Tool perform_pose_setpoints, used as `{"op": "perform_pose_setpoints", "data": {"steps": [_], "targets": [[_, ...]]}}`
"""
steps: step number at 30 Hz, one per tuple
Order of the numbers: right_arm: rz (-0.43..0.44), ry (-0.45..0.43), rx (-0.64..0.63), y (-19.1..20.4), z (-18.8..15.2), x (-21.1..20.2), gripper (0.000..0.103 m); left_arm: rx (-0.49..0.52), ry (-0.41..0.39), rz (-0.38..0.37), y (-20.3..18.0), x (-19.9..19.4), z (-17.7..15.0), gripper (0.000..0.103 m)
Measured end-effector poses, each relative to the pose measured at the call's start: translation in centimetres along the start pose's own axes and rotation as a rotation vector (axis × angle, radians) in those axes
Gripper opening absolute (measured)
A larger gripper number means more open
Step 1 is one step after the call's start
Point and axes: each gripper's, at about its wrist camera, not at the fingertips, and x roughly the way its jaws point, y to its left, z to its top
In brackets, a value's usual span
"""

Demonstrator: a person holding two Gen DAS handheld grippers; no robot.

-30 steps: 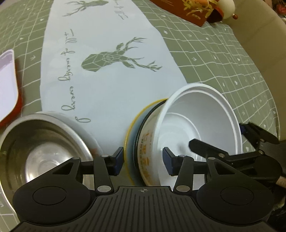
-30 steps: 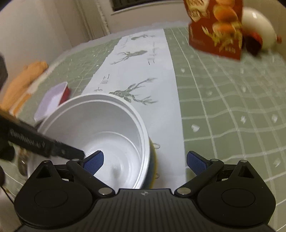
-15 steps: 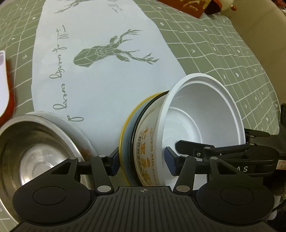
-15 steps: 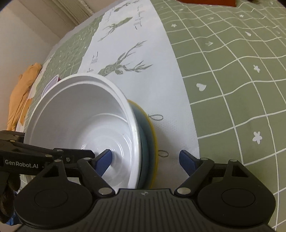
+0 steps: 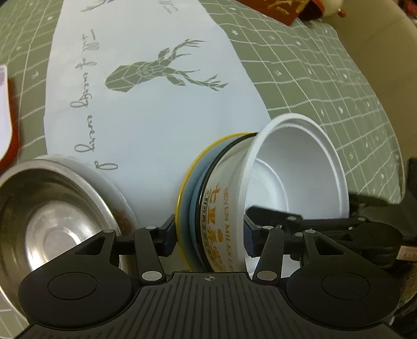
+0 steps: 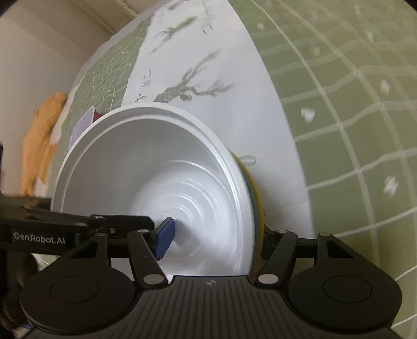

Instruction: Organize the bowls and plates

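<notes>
White plastic bowl [image 5: 299, 167] with orange writing on its side sits nested in a blue plate with a yellow rim [image 5: 186, 198], and the whole stack tips up on its edge, close to both cameras. The left gripper [image 5: 208, 238] clamps this stack: one blue pad presses on the back of the plate and the other on the inside of the bowl. The right gripper [image 6: 216, 234] reaches around the same stack from the other side. Its jaws are closing, with one pad inside the bowl and the other behind the plate. I cannot tell if its pads press yet.

Just beside the stack, on the left, sits a shiny round metal bowl [image 5: 49, 216] on a flat white plate [image 5: 104, 177]. So two small stacks are made already. I think they are not yet joined or put away, so that part is left.

Farther out, a white and red square dish [image 5: 5, 125] lies alone near the edge of the table. It may need stacking too.

Under it all lies a white table runner with green deer on it [image 5: 146, 104], over a green checked tablecloth [image 5: 325, 78]. At the far end stands a red box [image 5: 281, 7].
</notes>
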Motion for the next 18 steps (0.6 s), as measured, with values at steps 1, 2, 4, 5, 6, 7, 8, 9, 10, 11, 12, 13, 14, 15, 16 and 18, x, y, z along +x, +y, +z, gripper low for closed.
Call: {"op": "perform_pose_setpoints", "data": {"steps": [1,2,4,5,6,7,8,9,10,11,12,13,14,15,16,18], "targets": [[-0.028,-0.028,-0.042,0.4,-0.2,-0.4,0.065,0.006,0.000,0.008,-0.2,0.0,0.0,0.053],[-0.053,-0.049,-0.077,0.7,-0.4,-0.7,0.066,0.015,0.001,0.019,-0.5,-0.1,0.0,0.053],[-0.050,-0.041,-0.087,0.4,-0.4,-0.9,0.067,0.026,0.004,0.035,-0.9,0.0,0.1,0.054],[-0.030,-0.026,-0.068,0.0,-0.4,-0.8,0.068,0.028,0.004,0.041,-1.0,0.0,0.1,0.056],[-0.014,-0.016,-0.048,-0.5,-0.4,-0.8,0.069,0.029,0.004,0.048,-1.1,0.1,0.1,0.058],[-0.005,-0.011,-0.030,-1.0,-0.3,-0.8,0.069,0.031,0.003,0.056,-1.2,0.2,0.1,0.059],[-0.002,-0.010,-0.011,-1.3,-0.3,-0.8,0.070,0.031,0.002,0.066,-1.3,0.4,0.0,0.060],[-0.006,-0.011,0.005,-1.5,-0.3,-0.7,0.069,0.028,0.003,0.078,-1.3,0.5,0.0,0.060],[-0.008,-0.011,0.020,-1.7,-0.4,-0.7,0.070,0.022,0.004,0.083,-1.3,0.6,0.1,0.060],[-0.005,-0.008,0.040,-1.8,-0.4,-0.6,0.070,0.008,0.006,0.080,-1.1,0.6,0.2,0.060],[-0.002,-0.007,0.059,-1.9,-0.5,-0.6,0.070,-0.003,0.006,0.074,-1.0,0.6,0.3,0.060],[0.002,-0.006,0.072,-2.0,-0.6,-0.5,0.070,-0.009,0.006,0.071,-0.9,0.5,0.4,0.059],[0.006,-0.003,0.081,-2.0,-0.6,-0.4,0.070,-0.015,0.004,0.071,-0.9,0.5,0.4,0.059],[0.012,-0.001,0.094,-2.1,-0.6,-0.3,0.070,-0.022,0.002,0.071,-0.9,0.5,0.5,0.059],[0.019,0.003,0.110,-2.2,-0.5,-0.2,0.070,-0.029,0.000,0.070,-0.9,0.5,0.5,0.059],[0.031,0.011,0.139,-2.4,-0.5,-0.1,0.069,-0.034,-0.004,0.067,-0.8,0.5,0.5,0.059]]}}
